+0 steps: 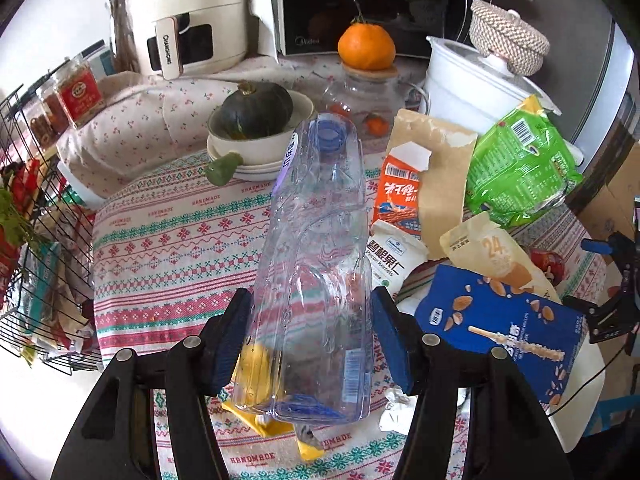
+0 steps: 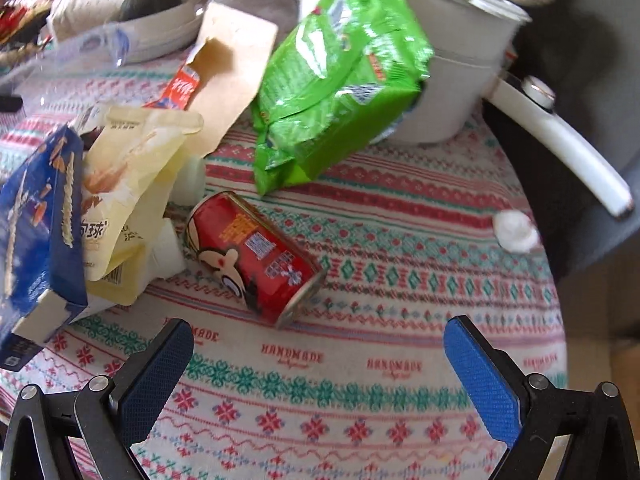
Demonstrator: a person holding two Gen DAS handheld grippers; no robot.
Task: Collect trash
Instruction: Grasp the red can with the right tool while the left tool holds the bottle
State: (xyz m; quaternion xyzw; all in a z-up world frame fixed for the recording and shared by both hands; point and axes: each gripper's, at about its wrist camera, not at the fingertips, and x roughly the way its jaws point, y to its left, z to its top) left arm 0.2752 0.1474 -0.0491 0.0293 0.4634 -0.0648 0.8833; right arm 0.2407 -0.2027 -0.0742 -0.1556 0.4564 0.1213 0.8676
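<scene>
My left gripper [image 1: 312,340] is shut on a clear empty plastic bottle [image 1: 316,264], held above the patterned tablecloth [image 1: 176,248] with its blue neck pointing away. A yellow wrapper [image 1: 256,412] lies under it. To its right lies a trash pile: a blue snack box [image 1: 504,328], a cream pouch [image 1: 492,256], a white nut bag [image 1: 392,260], an orange packet [image 1: 400,196], a green bag [image 1: 516,168]. My right gripper [image 2: 318,376] is open and empty above the cloth, just short of a red can [image 2: 256,256] lying on its side. The green bag [image 2: 340,84], the cream pouch [image 2: 132,184] and the blue box [image 2: 40,236] lie beyond.
A wire basket [image 1: 36,264] holding packets stands at the left table edge. At the back are a bowl with a squash [image 1: 256,128], a glass jar [image 1: 360,100] topped by an orange, a white pot [image 1: 476,84] and an air fryer [image 1: 188,16]. A crumpled tissue [image 2: 516,232] lies near the right edge.
</scene>
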